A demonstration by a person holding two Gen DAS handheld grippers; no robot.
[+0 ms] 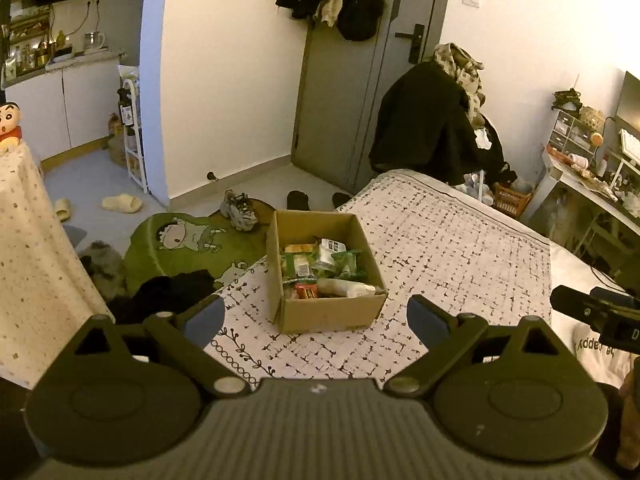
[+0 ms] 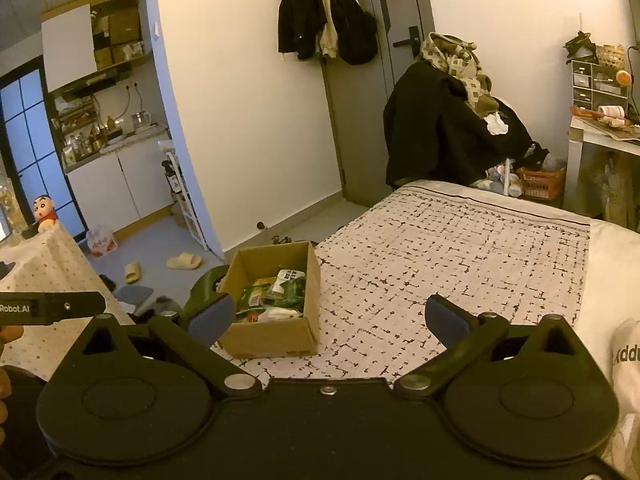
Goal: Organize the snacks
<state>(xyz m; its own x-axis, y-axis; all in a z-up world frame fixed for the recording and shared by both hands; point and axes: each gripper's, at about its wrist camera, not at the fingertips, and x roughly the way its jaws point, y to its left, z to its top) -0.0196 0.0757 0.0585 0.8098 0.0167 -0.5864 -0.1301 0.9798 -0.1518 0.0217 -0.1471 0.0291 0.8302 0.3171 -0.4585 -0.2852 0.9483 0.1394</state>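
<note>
Snack box [image 1: 326, 270] on bed — ahead of both spread, empty grippers

**The bed beneath my claws**

Below me spreads a bed covered by a white quilted blanket with a broken black grid print [image 1: 460, 240] [image 2: 460, 248]. An open brown cardboard box [image 1: 326, 312] [image 2: 272, 340] stands directly on it, close to the blanket's left edge, filled with green and white snack packets [image 1: 320, 266] [image 2: 276, 296]. To the blanket's right lies plain white bedding [image 1: 576, 268] [image 2: 612, 264]. Past the bed's left edge, a green cartoon-print rug [image 1: 180, 240] lies on the grey floor [image 1: 80, 184].
</note>
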